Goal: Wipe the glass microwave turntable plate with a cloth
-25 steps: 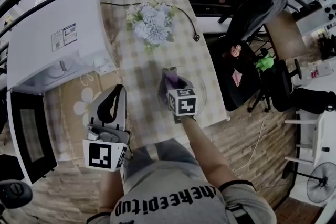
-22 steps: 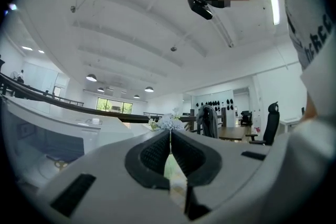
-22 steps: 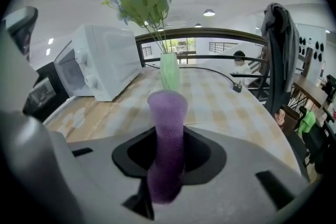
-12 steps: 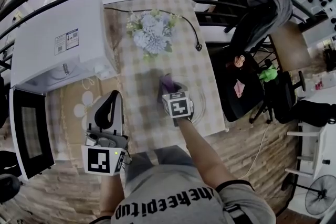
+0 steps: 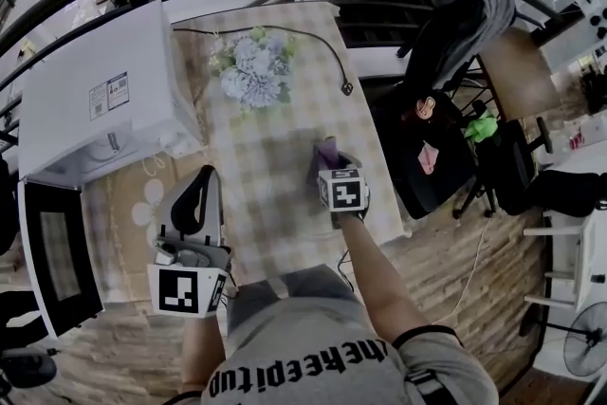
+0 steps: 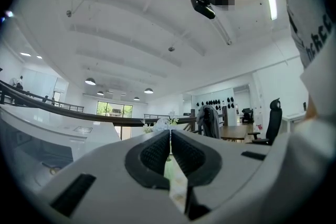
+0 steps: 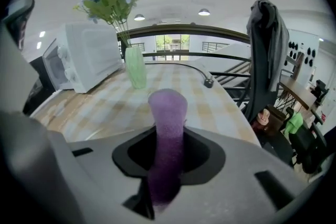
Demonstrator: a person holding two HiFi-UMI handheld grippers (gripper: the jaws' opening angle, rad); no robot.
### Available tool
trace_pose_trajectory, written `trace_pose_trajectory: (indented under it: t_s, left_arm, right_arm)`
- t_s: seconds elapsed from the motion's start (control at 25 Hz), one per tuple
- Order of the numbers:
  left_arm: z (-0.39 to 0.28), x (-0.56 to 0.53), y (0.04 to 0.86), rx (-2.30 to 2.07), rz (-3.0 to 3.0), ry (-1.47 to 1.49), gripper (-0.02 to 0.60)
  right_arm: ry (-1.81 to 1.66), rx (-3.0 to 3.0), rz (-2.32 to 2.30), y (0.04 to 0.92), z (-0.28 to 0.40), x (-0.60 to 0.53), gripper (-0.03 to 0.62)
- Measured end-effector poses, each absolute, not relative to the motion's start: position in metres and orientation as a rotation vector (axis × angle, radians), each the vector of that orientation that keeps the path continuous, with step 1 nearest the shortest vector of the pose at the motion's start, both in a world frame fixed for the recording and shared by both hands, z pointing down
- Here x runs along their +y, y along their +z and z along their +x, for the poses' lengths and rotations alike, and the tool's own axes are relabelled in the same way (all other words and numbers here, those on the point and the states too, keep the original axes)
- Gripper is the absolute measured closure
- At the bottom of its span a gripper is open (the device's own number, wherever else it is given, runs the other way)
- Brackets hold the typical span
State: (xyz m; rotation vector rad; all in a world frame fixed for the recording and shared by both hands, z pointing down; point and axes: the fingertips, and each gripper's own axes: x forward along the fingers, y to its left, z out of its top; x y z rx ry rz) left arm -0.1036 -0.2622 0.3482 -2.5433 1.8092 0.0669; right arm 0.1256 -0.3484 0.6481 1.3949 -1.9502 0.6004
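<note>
Jaws of right gripper (image 7: 168, 150) pinching purple cloth (image 7: 168, 110) over table (image 7: 100, 107), left gripper (image 6: 169, 139) jaws together, tilted upward.

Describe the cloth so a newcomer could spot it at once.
Find the checked table right of the white microwave. Near its right side, the right claw is shut on the cloth, a fuzzy roll standing up between the jaws. It is the only purple thing there; the vase nearby is pale green.
</note>
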Motion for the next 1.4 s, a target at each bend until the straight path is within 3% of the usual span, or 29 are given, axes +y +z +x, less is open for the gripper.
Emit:
trace_pose_trajectory:
  t_s: [0.36,0.56,0.68,1.0,1.4]
  left_arm:
    - [-0.1,-0.26,0.343,1.785,-2.542,0.061,0.571]
    - [-0.104,-0.256,0.341,1.79,-2.532,0.061,0.571]
    - [-0.104,-0.255,0.342,1.796,-2.535,0.064,0.571]
    - [-0.099,-0.255,0.339,1.769,-2.555,0.072,0.571]
    - [-0.095,-0.257,0.34,1.762,-2.563,0.063,0.571]
  right_arm:
    - [0.619,-1.843,1.519,0.648,0.193,-0.344,0.48]
    - [0.612,-1.813,1.521,0.645,0.196,-0.342,0.482]
    - [0.605,-1.887,1.472,0.632,0.166,-0.335,0.484]
    - [0.57,-2.142,1.099,0.63,0.01,-0.283,0.482]
    - [0.538,-2.163,1.04,0.644,0.011,-0.269,0.482]
